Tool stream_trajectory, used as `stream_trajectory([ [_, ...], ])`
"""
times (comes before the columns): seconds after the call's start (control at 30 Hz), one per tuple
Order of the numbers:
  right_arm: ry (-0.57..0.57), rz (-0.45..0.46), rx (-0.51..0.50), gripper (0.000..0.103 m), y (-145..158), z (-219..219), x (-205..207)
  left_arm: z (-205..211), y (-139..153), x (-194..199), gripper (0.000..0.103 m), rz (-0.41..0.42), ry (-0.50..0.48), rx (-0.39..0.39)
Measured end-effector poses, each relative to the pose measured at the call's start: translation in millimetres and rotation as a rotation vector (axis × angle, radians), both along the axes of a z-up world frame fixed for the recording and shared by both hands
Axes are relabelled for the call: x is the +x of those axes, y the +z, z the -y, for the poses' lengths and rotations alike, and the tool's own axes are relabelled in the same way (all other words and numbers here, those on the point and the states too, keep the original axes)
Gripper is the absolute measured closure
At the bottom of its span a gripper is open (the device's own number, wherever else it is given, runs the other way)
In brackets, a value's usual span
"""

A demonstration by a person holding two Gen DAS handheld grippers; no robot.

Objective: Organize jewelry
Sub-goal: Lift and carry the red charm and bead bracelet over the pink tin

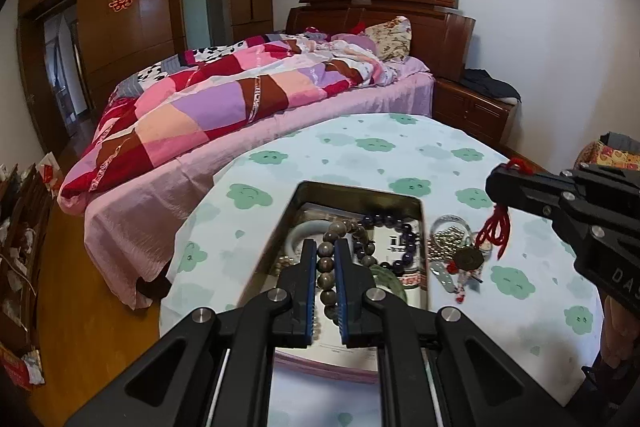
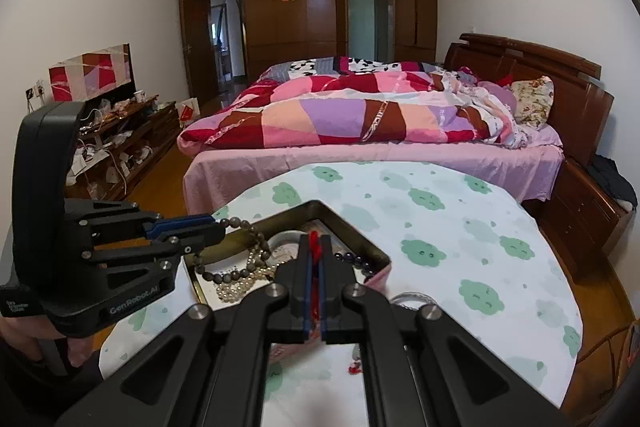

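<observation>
An open metal tin point(image 1: 360, 191) sits on the table and holds several pieces, among them a dark purple bead bracelet point(image 1: 405, 227) and a white bangle point(image 1: 297, 234). My left gripper point(image 1: 325, 251) is shut on a brown wooden bead bracelet point(image 1: 325, 269) above the tin. The right wrist view shows the same left gripper point(image 2: 216, 227) with that bracelet point(image 2: 240, 225) hanging over the tin point(image 2: 348, 227). My right gripper point(image 2: 316, 247) is shut on a red cord point(image 2: 315, 241). In the left wrist view the right gripper point(image 1: 496, 183) dangles the red cord point(image 1: 496, 231) with its bronze pendant point(image 1: 468, 259).
Loose jewellery, with silver beads point(image 1: 448, 239), lies right of the tin on the green-cloud tablecloth point(image 1: 520, 283). A bed with a patchwork quilt point(image 2: 360, 115) stands beyond the table. A wooden nightstand point(image 1: 472, 107) is at the right and a cluttered low cabinet point(image 2: 120, 147) at the left.
</observation>
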State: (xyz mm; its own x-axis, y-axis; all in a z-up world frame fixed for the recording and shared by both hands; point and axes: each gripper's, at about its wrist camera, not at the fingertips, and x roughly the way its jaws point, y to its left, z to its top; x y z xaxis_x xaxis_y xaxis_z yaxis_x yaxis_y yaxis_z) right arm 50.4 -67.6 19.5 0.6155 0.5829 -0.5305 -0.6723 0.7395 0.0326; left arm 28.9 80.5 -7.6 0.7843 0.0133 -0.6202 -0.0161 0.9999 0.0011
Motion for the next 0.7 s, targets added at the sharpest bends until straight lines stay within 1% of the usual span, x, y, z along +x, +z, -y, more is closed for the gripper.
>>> stream_trajectory([
  [0.23, 0.042, -0.045, 0.015, 0.100, -5.6, -13.0, 4.2, -19.2, -10.4, 9.3, 0.095, -0.025, 0.043, -0.018],
  [0.5, 0.067, -0.070, -0.024, 0.100, -20.3, -33.7, 6.1, -24.1, -30.2, 18.9, 0.095, -0.070, 0.049, -0.027],
  [0.7, 0.086, -0.106, -0.057, 0.100, -37.7, -44.3, 6.7, -26.0, -36.8, 21.1, 0.095, -0.088, 0.056, -0.018],
])
